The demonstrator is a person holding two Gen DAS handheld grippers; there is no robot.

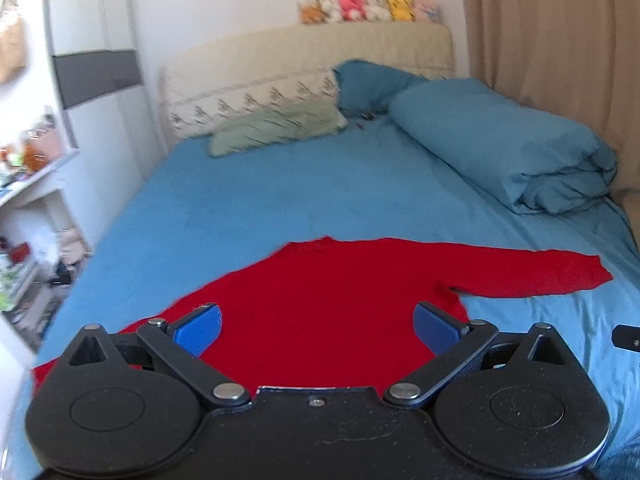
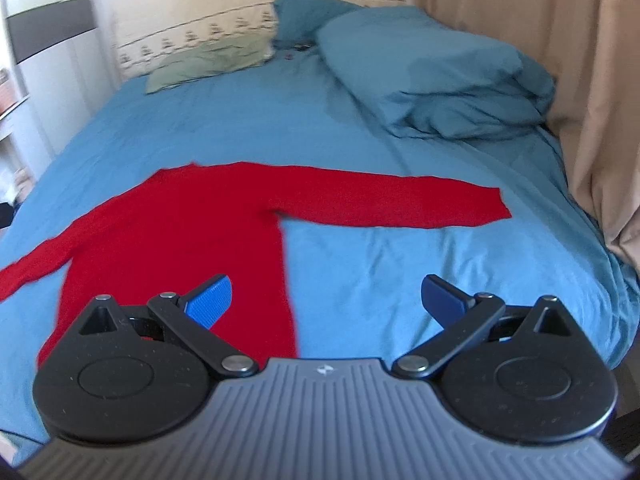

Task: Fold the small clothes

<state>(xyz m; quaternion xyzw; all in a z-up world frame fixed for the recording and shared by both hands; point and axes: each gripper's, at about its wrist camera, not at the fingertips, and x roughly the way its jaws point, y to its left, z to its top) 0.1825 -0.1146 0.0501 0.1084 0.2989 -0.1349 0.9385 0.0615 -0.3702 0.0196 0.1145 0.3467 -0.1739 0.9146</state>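
Left wrist view shows a red sweater [image 1: 320,300] lying flat on the blue bed sheet [image 1: 280,200], both sleeves stretched out to the sides. Above the sweater's body the left gripper [image 1: 318,326] hangs with its blue pads spread wide, grasping nothing. From the right wrist view, the right gripper [image 2: 328,302] is likewise released: one pad sits over the sweater's right edge, the other over bare sheet beside it. Beyond the sweater, a folded blue duvet [image 2: 432,72] lies near the beige curtain [image 2: 560,60], and a green pillow [image 1: 276,128] rests against the headboard [image 1: 312,60], which carries a row of plush toys [image 1: 368,6].
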